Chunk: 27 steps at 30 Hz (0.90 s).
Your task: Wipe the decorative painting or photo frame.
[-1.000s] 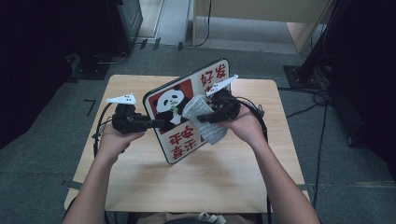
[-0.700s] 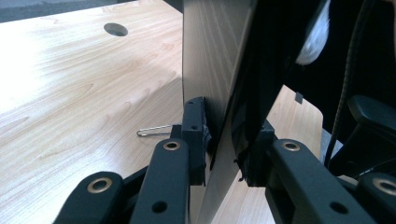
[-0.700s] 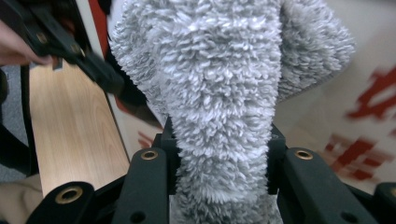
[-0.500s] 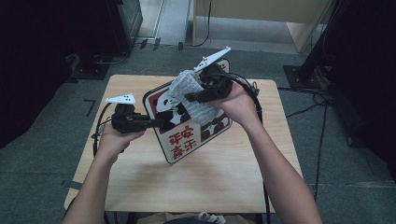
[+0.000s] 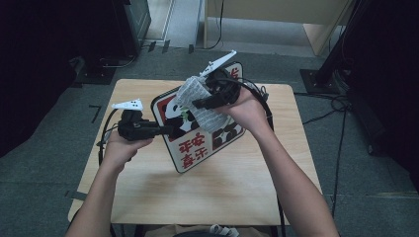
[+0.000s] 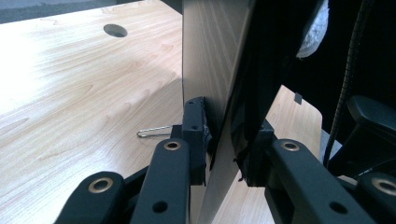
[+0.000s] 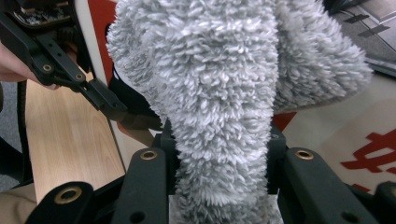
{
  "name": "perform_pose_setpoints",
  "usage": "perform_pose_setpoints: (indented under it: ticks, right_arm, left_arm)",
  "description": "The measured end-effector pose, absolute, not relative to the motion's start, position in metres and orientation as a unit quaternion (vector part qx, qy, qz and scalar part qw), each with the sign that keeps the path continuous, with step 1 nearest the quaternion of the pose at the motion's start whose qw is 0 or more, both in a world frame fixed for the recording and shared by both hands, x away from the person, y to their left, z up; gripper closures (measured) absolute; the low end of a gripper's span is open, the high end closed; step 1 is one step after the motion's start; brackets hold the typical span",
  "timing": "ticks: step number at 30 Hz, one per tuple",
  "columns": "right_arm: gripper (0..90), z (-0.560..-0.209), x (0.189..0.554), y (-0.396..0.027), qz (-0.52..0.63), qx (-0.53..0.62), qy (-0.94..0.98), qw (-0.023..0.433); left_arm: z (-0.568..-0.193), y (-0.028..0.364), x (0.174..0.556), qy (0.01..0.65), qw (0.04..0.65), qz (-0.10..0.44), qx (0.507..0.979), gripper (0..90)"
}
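A person at a wooden table (image 5: 163, 197) holds a panda sign board (image 5: 195, 148) tilted up off the tabletop. The left gripper (image 5: 165, 130) clamps the board's left edge; its pads (image 6: 195, 133) pinch the thin panel. The right gripper (image 7: 222, 154) grips a fluffy grey cloth (image 5: 195, 101) against the board's face, hiding much of the panda picture. The board's upper corner is hidden behind the right gripper.

a light wooden table (image 5: 163, 197) stands on grey carpet floor (image 5: 44, 187), with dark equipment stands (image 5: 341, 74) and cables (image 5: 341, 148) around.
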State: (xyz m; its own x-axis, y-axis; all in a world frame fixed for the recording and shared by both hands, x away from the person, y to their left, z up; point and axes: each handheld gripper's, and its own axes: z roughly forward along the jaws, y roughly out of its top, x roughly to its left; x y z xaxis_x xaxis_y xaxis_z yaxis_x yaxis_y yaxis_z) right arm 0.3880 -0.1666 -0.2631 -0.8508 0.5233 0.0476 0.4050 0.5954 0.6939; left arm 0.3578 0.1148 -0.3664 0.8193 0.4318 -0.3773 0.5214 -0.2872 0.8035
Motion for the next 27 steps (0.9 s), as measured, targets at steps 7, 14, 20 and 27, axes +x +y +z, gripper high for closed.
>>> perform_pose_setpoints:
  ticks: [7,14,20,27]
  right_arm:
    - [64.6,-0.273,0.388,-0.168,0.362,0.263,0.891,0.074]
    - [64.5,-0.281,0.387,-0.169,0.36,0.262,0.893,0.069]
    - [64.3,-0.288,0.387,-0.171,0.36,0.264,0.892,0.065]
    - [64.2,-0.295,0.386,-0.173,0.364,0.266,0.89,0.06]
  left_arm:
    - [-0.366,0.115,0.358,0.297,0.518,-0.044,0.801,75.9]
    - [-0.366,0.115,0.358,0.297,0.518,-0.043,0.801,75.9]
    - [-0.366,0.115,0.358,0.297,0.518,-0.043,0.801,76.1]
    - [-0.367,0.115,0.358,0.297,0.518,-0.043,0.801,76.0]
